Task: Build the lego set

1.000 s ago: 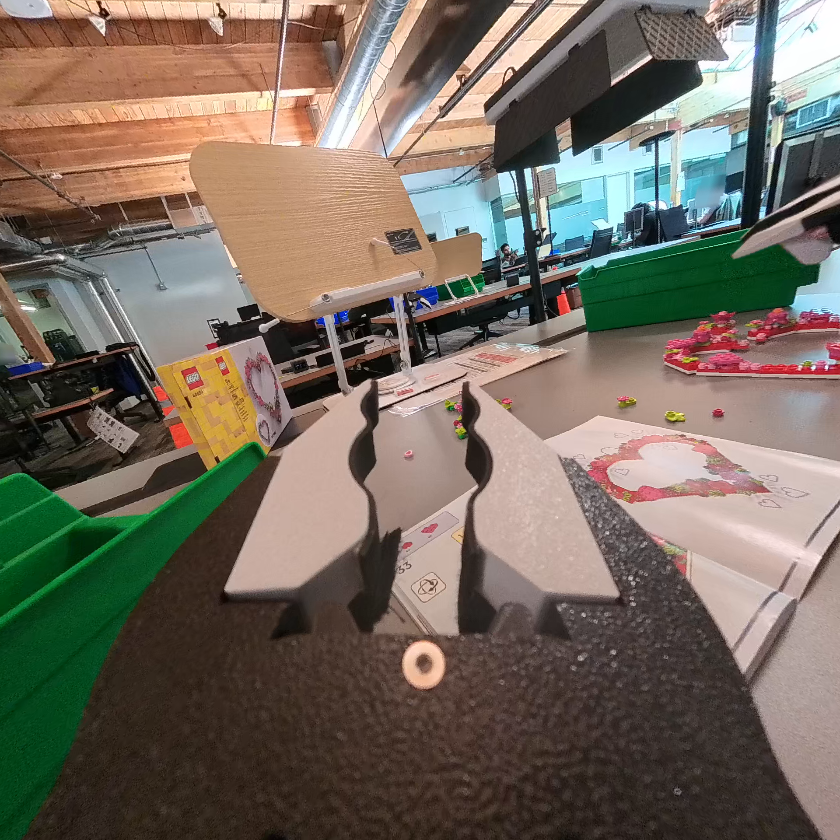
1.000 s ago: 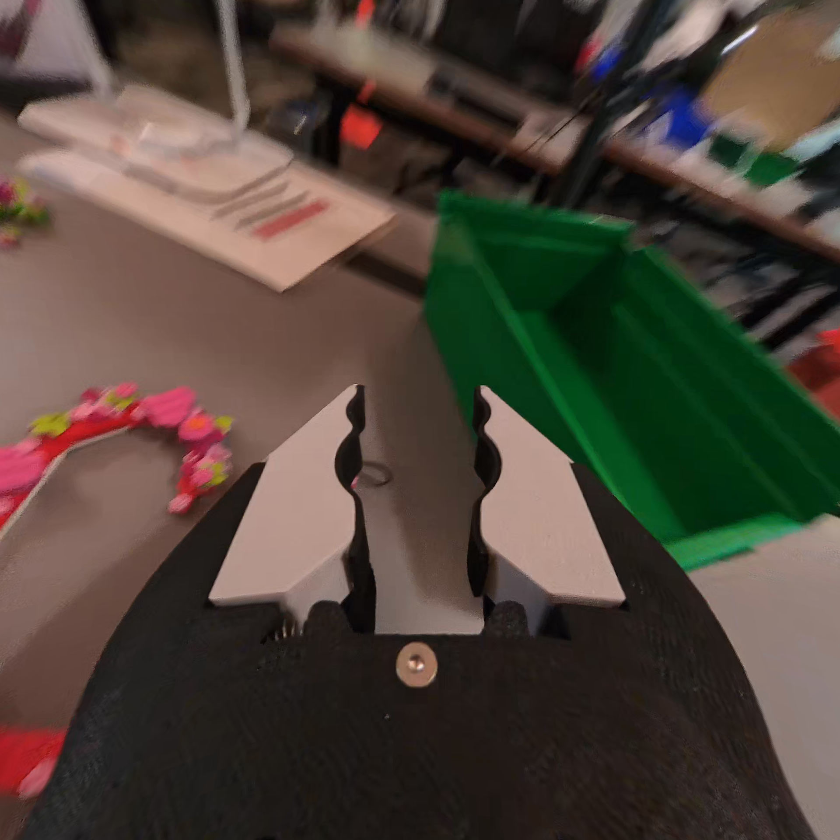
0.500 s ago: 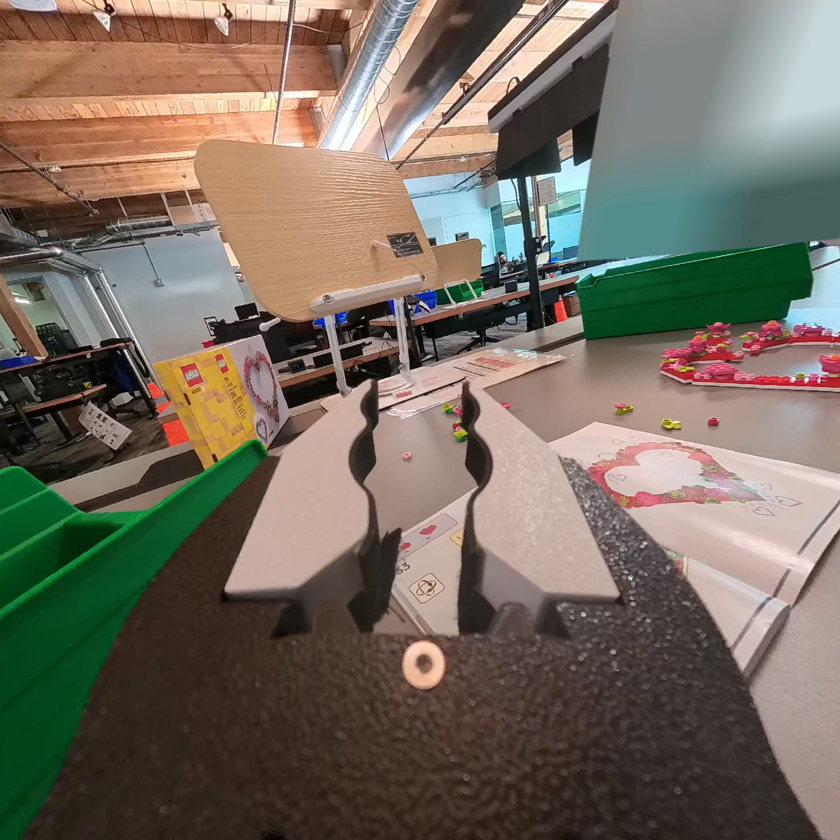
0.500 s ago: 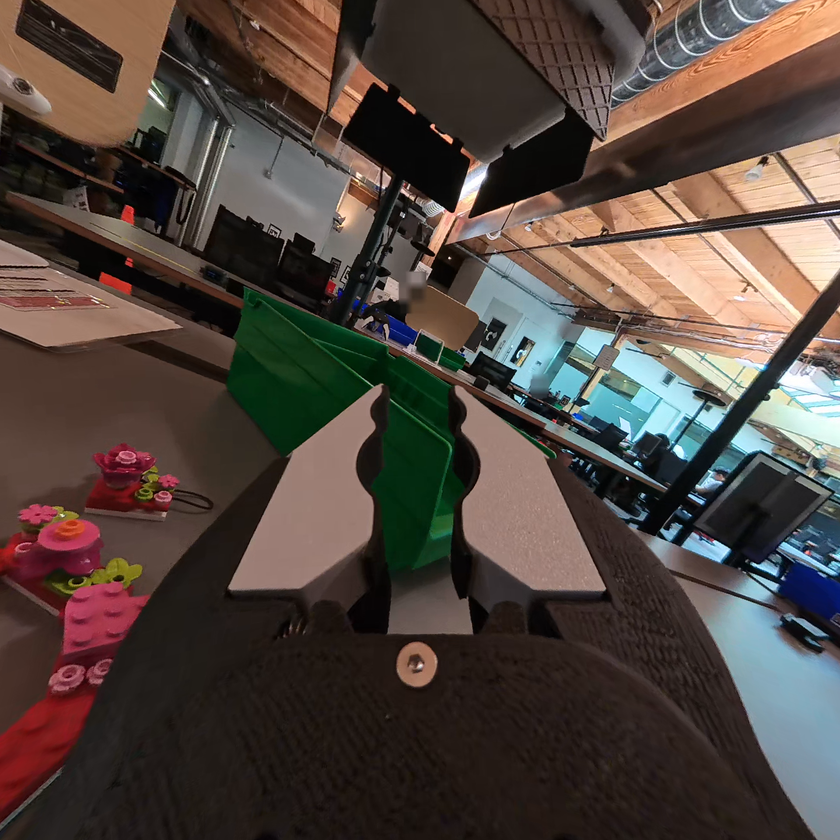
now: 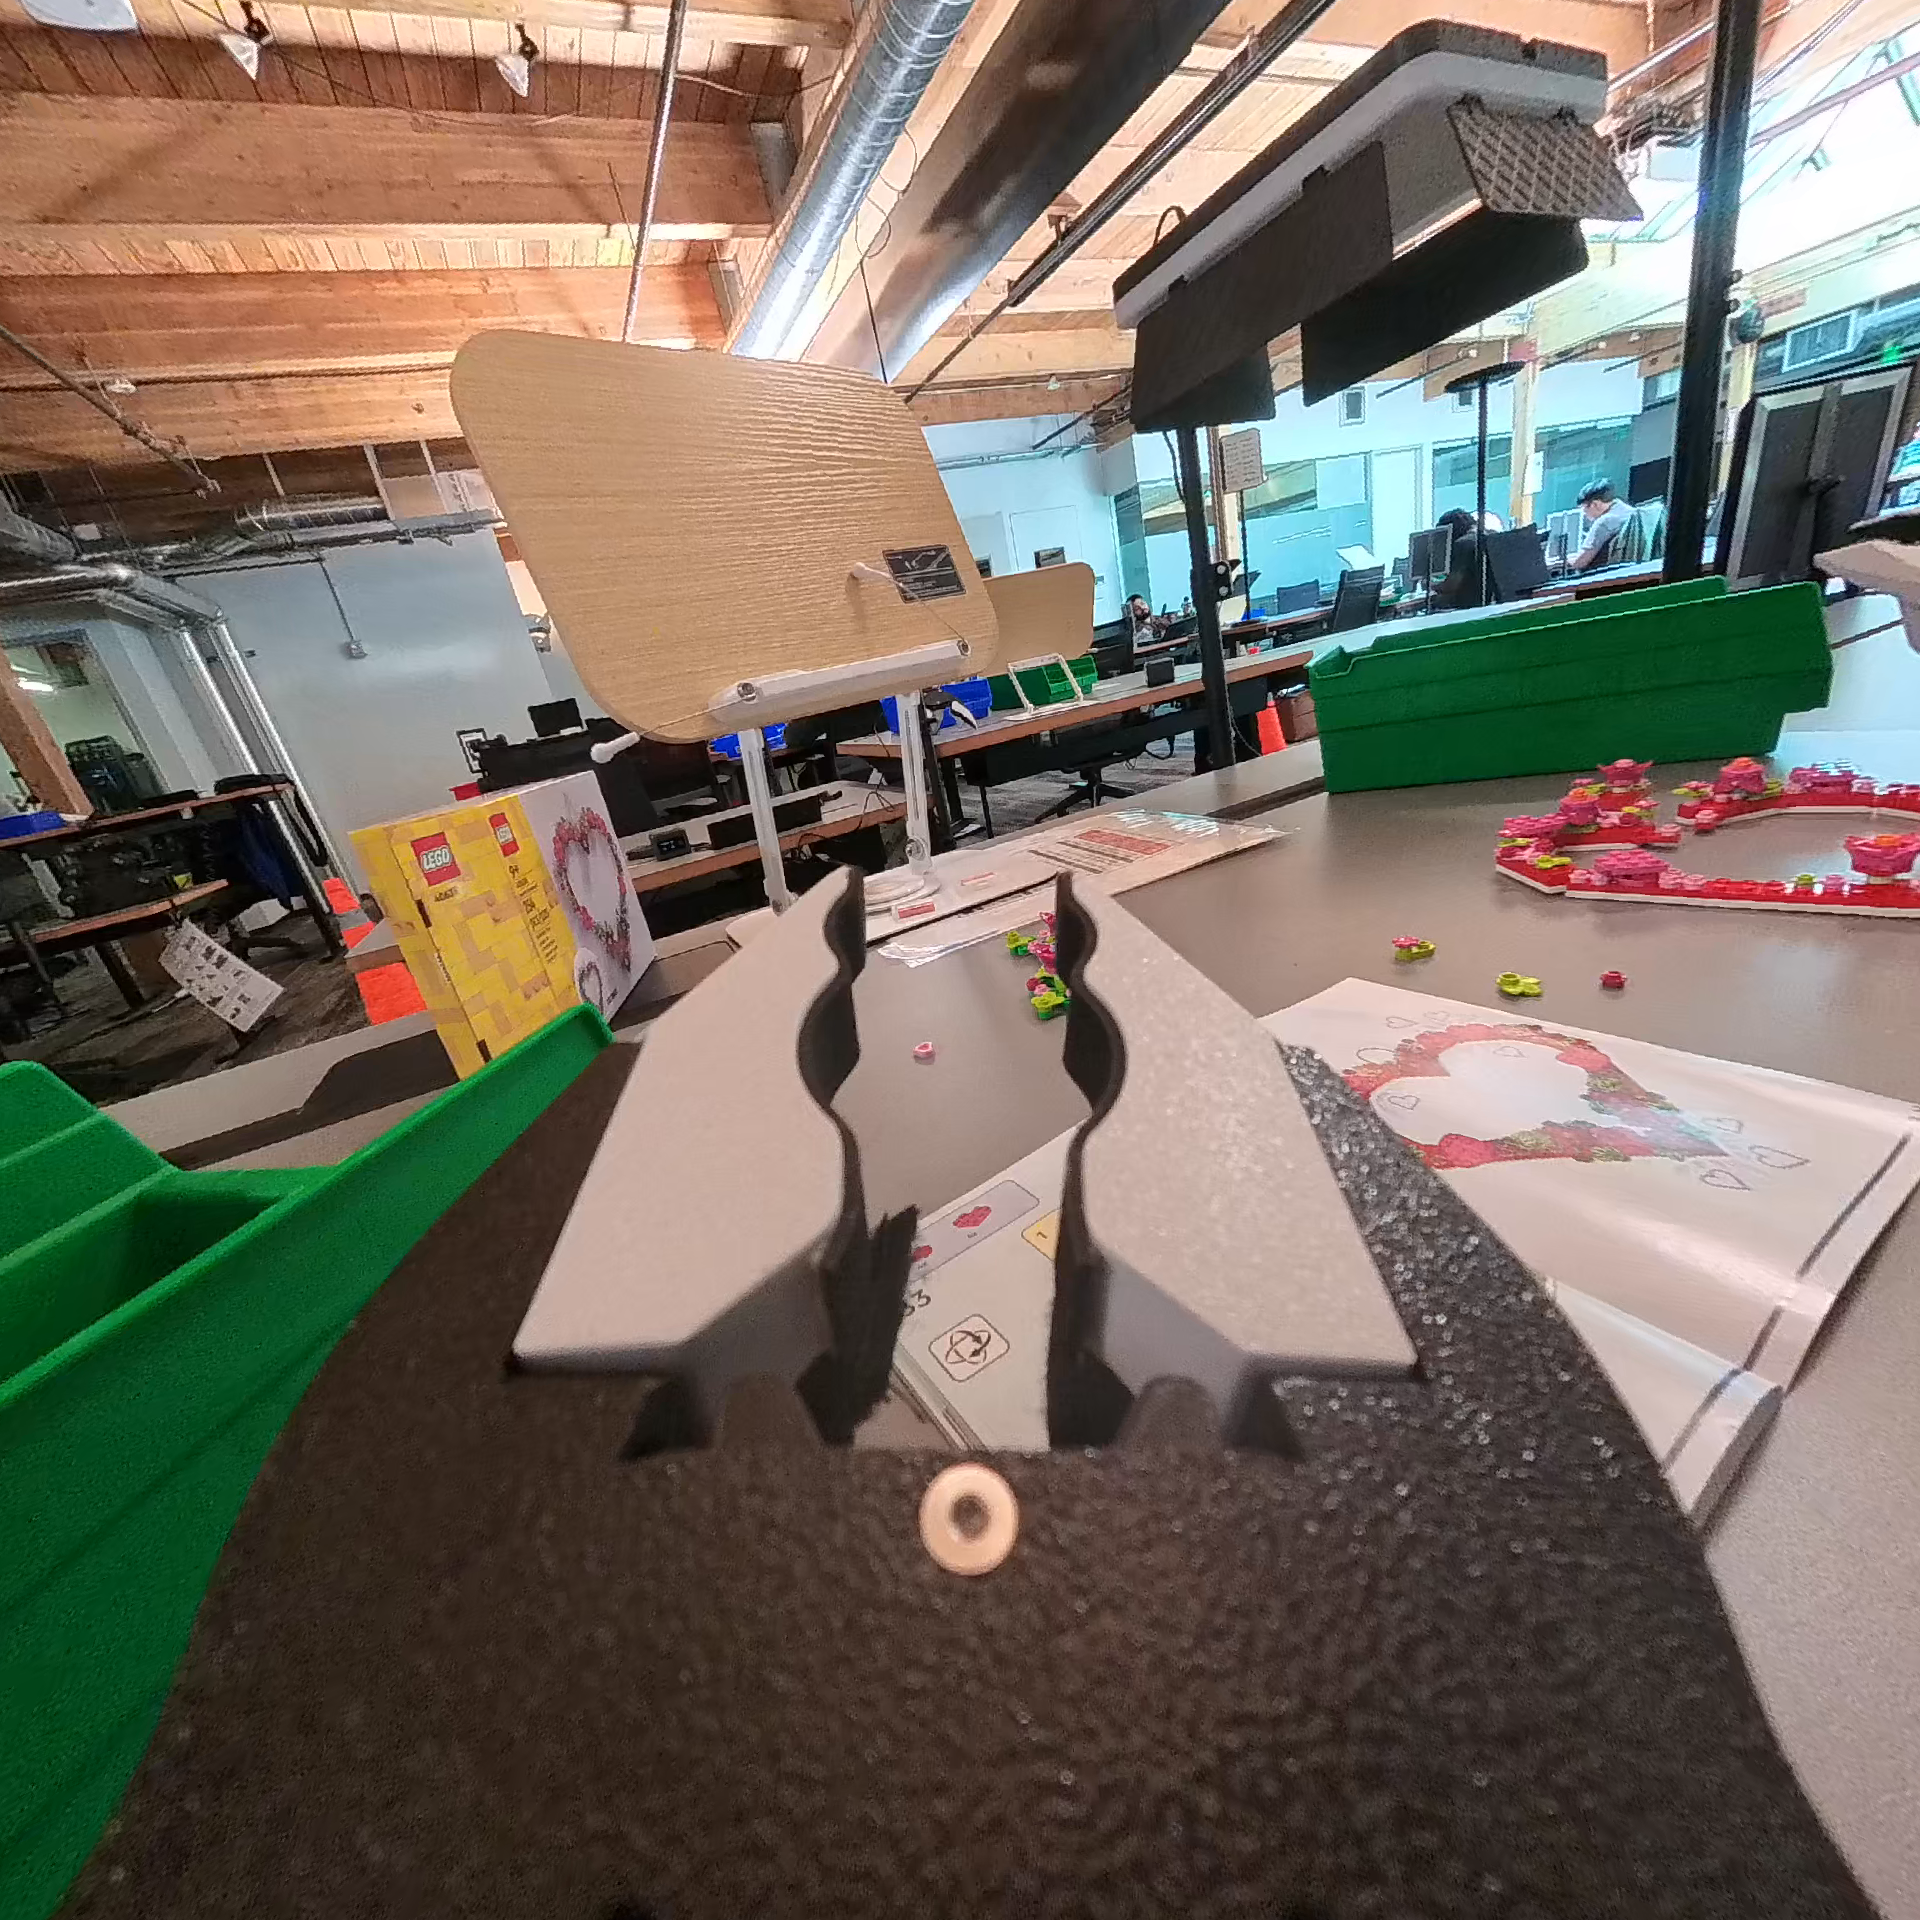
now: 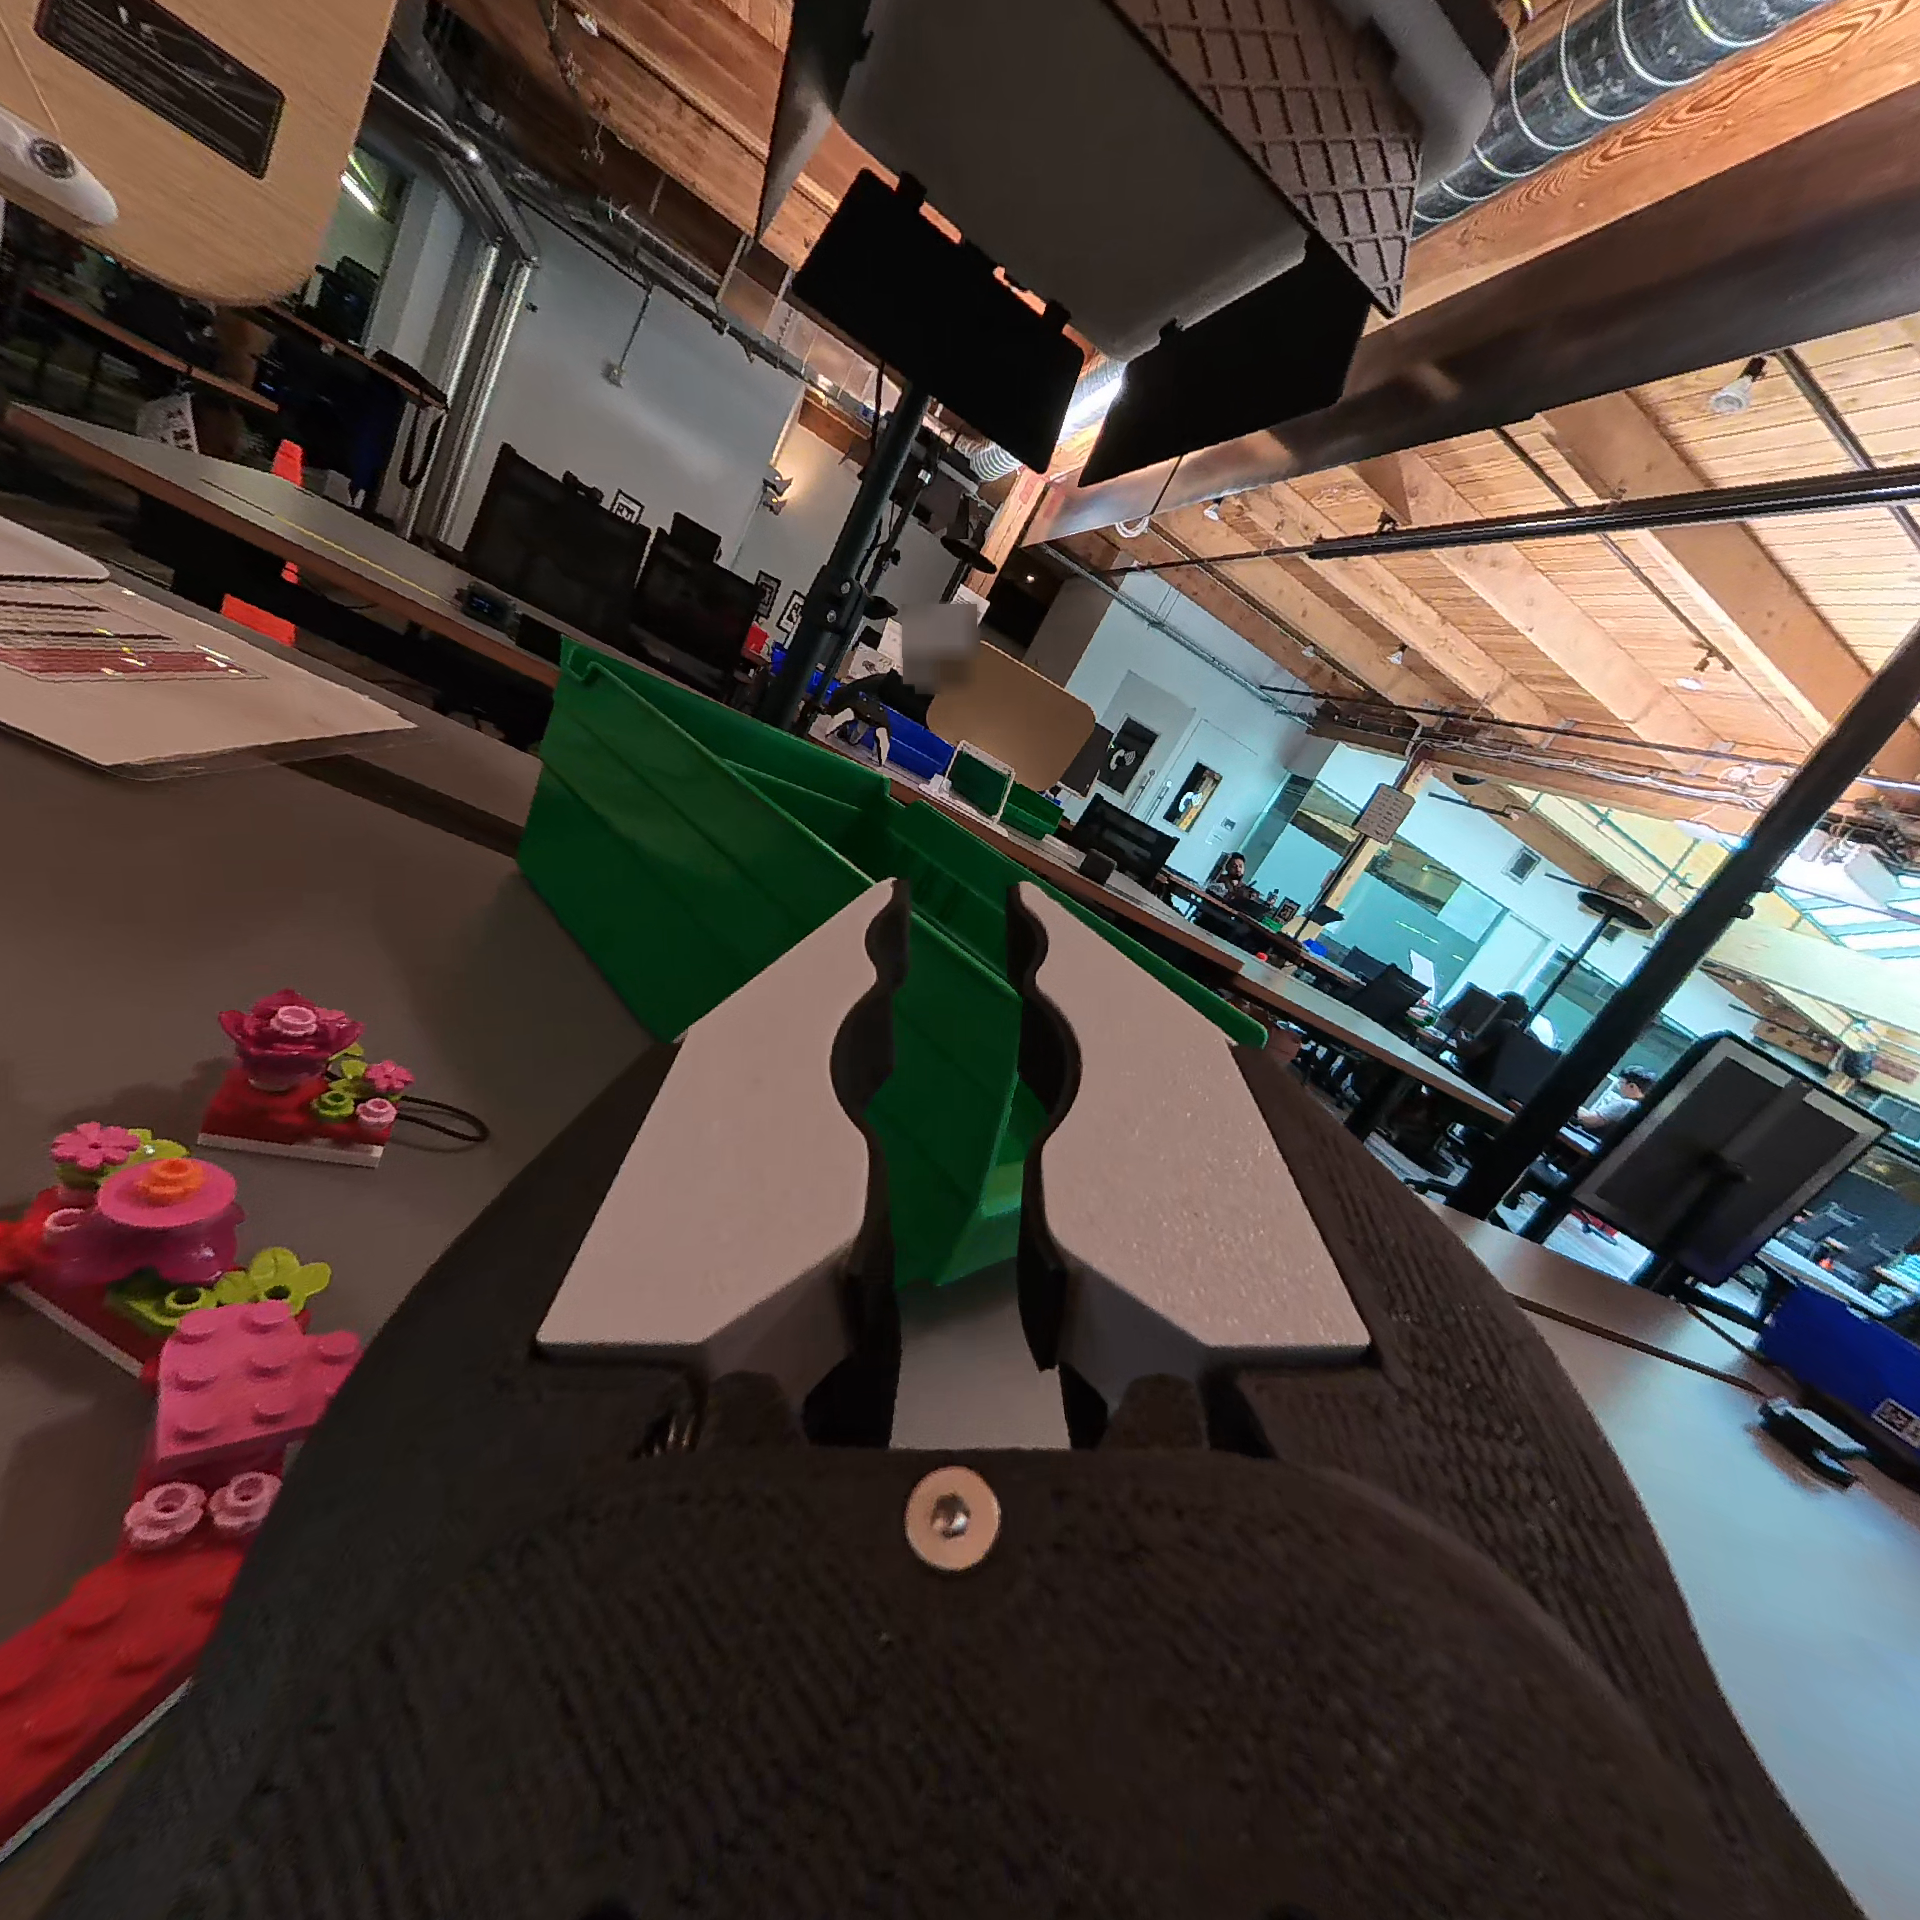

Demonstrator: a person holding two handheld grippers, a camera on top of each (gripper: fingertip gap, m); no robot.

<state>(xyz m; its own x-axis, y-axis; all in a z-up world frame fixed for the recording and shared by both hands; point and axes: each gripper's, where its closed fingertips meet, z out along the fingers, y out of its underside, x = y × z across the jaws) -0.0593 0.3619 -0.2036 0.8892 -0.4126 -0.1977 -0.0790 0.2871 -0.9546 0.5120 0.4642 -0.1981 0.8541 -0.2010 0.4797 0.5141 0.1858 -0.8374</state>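
Observation:
My left gripper (image 5: 958, 904) is open and empty, low over the grey table, above the instruction booklet (image 5: 1621, 1153). The red heart-shaped lego frame with pink flowers (image 5: 1714, 842) lies at the far right of the table. Loose small pink and lime pieces (image 5: 1044, 966) lie beyond my fingertips. My right gripper (image 6: 954, 902) is open and empty, tilted upward toward a green bin (image 6: 727, 862). Parts of the red frame with flowers (image 6: 156, 1278) lie to its left, and a small separate flower section (image 6: 296, 1081) sits farther back.
A green bin (image 5: 114, 1351) stands at the left edge, another green bin (image 5: 1569, 686) at the back right. A wooden book stand (image 5: 717, 530) and the yellow lego box (image 5: 499, 914) stand at the back. A paper sheet (image 6: 156, 675) lies at the table's far edge. The tips of one gripper are about 60 centimetres away from the tips of the other. To reach the small separate flower section (image 6: 296, 1081) in a straight line is about 15 centimetres for my right fingers, about 50 centimetres for my left.
My right gripper has swung from looking down at the table to a low, upward tilt, and its jaws have narrowed a little. The left gripper has hardly moved.

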